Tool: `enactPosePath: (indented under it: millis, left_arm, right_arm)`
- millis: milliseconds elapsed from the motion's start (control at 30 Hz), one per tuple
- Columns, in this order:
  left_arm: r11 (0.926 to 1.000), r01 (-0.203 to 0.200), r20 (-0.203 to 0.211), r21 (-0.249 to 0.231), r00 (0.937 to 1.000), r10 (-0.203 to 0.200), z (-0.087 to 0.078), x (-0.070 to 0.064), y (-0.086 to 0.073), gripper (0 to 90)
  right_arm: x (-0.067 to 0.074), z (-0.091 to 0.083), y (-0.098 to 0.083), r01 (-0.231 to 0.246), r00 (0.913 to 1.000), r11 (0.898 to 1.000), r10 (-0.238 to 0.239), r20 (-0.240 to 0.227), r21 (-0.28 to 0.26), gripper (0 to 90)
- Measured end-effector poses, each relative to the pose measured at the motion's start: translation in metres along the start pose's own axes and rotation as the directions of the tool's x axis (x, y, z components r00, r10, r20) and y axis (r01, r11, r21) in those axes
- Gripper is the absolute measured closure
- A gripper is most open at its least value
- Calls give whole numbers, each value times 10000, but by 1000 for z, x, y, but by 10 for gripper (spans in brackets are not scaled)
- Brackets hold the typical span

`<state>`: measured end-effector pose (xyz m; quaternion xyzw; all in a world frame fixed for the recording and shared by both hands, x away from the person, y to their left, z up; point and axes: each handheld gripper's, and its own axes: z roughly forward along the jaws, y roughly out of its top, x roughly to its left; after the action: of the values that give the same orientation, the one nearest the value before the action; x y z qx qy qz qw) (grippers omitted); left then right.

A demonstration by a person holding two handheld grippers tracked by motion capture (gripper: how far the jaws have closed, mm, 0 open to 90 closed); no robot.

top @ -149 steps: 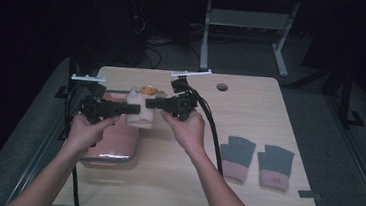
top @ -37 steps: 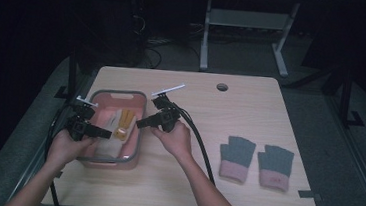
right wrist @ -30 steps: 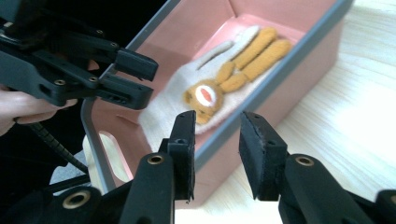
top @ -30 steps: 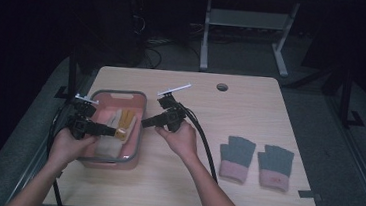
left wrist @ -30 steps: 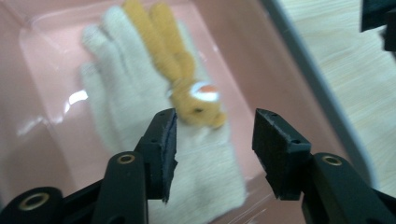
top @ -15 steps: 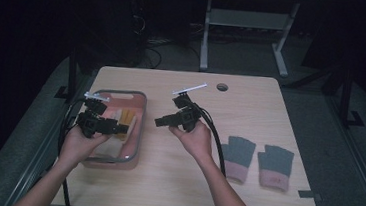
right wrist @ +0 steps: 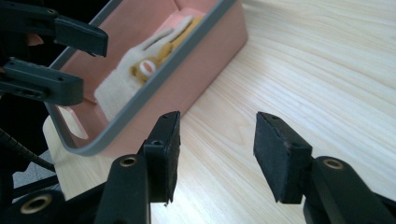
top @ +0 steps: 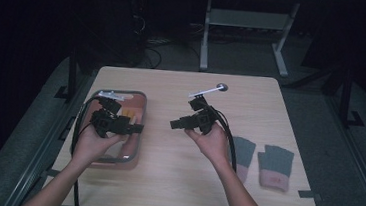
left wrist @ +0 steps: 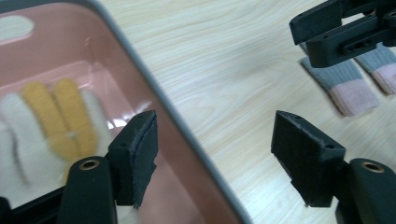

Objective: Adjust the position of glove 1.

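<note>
From my seat the left gripper (top: 136, 128) hangs over the right rim of the pink tray (top: 134, 151), and my left hand (top: 92, 143) hides much of the tray's near end in the high view. In the left gripper view its jaws stand well apart with nothing between them, one pad over the tray's inside and the other over bare table (left wrist: 224, 60). The white and yellow glove (left wrist: 51, 121) in the tray is blurred there and cut off at the left edge; its fingers seem to run roughly along the tray's long side, though I cannot tell which end is the cuff. In the right gripper view the same glove (right wrist: 149, 65) lies along the tray's long axis, half hidden behind the grey rim (right wrist: 159, 74). The right gripper (top: 174, 124) hovers above the table's middle, pointing left toward the tray, jaws also apart and empty. Two grey gloves with pink cuffs (top: 261, 160) lie flat near the table's right front, side by side, cuffs toward me; my right forearm covers the edge of the nearer one.
</note>
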<state>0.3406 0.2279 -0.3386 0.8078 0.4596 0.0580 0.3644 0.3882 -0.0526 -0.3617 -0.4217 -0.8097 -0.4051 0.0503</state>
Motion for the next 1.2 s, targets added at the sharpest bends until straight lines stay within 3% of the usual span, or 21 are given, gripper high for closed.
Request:
enactPosePath:
  millis: [733,1200]
  left_arm:
    - [9976,-572,579,-402,9966,594,27,-45,13,235]
    - [9931,-1003,971,-602,9896,1058,49,-74,18,197]
  right_arm:
    - [-30,-45,-31,-186,9944,9998,190,1036,-45,395]
    - [-49,-71,-54,-226,9855,9997,205,1685,109,352]
